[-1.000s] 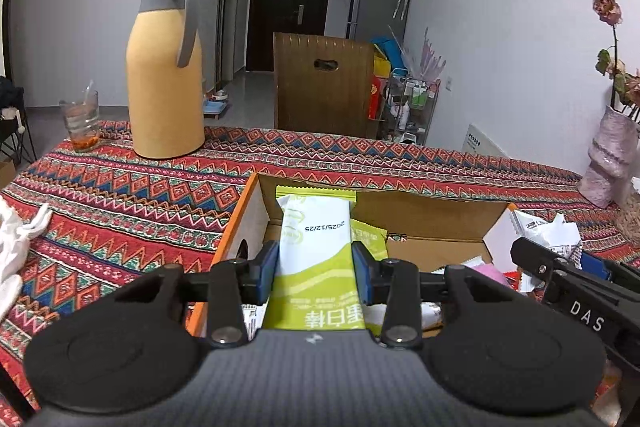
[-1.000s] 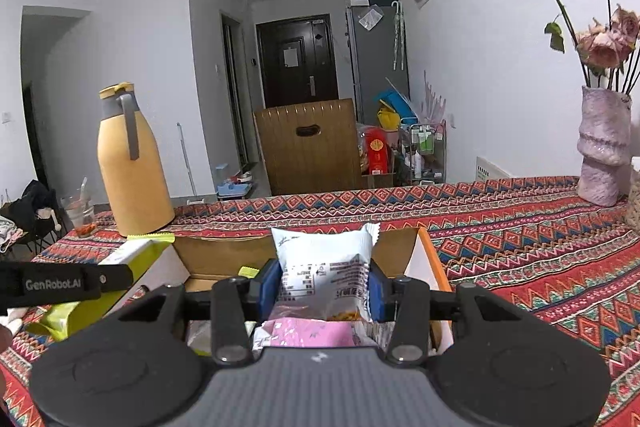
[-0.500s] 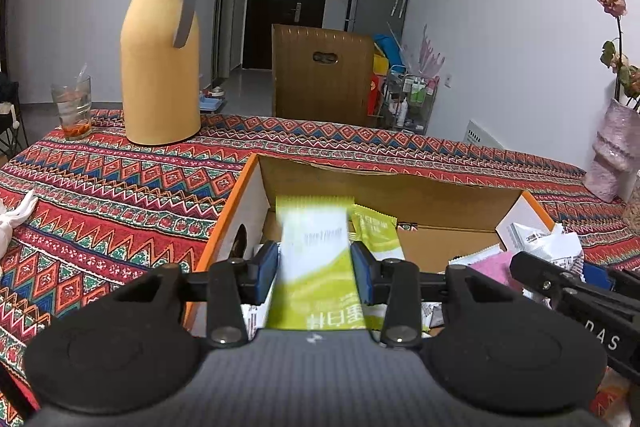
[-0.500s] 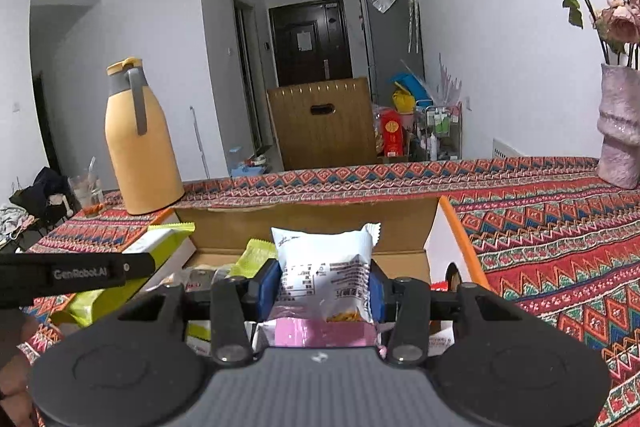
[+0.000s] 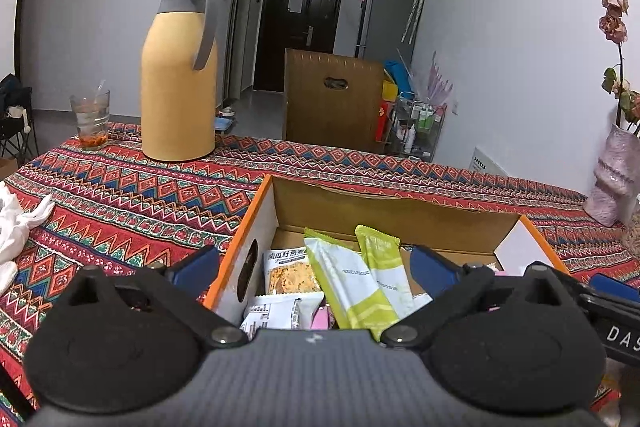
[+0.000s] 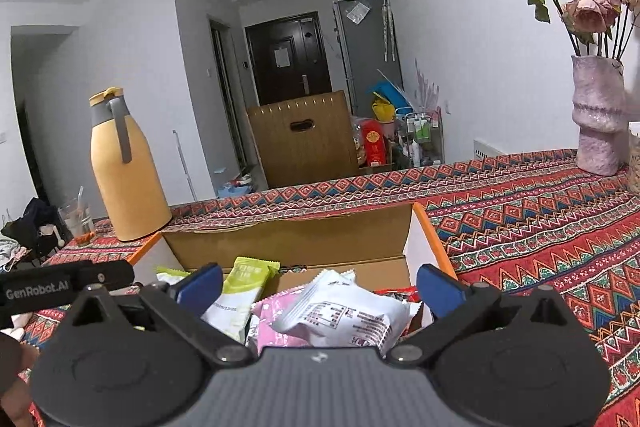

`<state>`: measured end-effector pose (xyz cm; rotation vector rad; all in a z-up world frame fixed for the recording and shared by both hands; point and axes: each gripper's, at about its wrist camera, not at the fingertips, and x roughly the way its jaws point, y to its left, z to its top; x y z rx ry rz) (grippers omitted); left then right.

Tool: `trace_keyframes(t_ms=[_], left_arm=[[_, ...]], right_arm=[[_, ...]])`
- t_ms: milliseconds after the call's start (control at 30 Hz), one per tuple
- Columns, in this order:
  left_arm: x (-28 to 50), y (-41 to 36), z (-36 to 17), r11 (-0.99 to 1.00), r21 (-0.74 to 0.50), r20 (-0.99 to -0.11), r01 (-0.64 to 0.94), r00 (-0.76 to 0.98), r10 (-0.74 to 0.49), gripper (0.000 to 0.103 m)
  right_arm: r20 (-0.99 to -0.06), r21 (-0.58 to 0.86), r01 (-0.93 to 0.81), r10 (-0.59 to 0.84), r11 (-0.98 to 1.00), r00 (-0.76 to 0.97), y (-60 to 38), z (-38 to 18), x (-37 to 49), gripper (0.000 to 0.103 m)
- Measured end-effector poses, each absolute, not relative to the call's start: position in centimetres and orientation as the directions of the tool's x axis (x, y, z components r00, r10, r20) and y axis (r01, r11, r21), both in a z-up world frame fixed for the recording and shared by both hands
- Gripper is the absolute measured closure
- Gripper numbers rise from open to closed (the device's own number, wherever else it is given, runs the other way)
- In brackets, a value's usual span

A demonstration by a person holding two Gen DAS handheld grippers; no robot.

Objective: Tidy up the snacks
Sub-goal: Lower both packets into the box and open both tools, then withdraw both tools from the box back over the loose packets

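Patterned tablecloth (image 5: pixel 120 203), orange-edged box (image 5: pixel 256 223) of snacks, left gripper (image 5: pixel 314 267) and right gripper (image 6: pixel 320 285) jaws released above.

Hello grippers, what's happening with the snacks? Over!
Left gripper open. Right gripper open. Green packet and white packet lying in box. Nothing blocking.
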<state>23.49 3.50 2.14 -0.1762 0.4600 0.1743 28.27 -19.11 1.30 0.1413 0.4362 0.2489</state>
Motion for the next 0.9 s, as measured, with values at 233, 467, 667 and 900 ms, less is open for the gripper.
trace_keyframes(t_ms=[233,467,667,900], left_arm=[[22.7,3.1,3.4,0.972,-0.122,-0.431,-0.199,0.893,0.129,0.0],[20.6,2.2,5.5,0.976,-0.117,-0.399,-0.184,0.909,0.123,0.0],[18.2,1.8,6.4,0.977,-0.108,-0.384,-0.186,0.914,0.132,0.0],[15.7,1.6,5.9,0.98,-0.09,-0.399,-0.179,0.908,0.129,0.0]], right_arm=[[-0.38,0.182,-0.206,0.262,0.961,0.887,-18.9,2.0,27.8,0.0],[-0.323,0.167,-0.217,0.261,0.962,0.91,-19.1,4.4,25.4,0.0],[-0.323,0.162,-0.223,0.265,0.961,0.909,-19.6,5.1,23.5,0.0],[-0.346,0.144,-0.229,0.266,0.963,0.9,-19.9,4.9,21.2,0.0]])
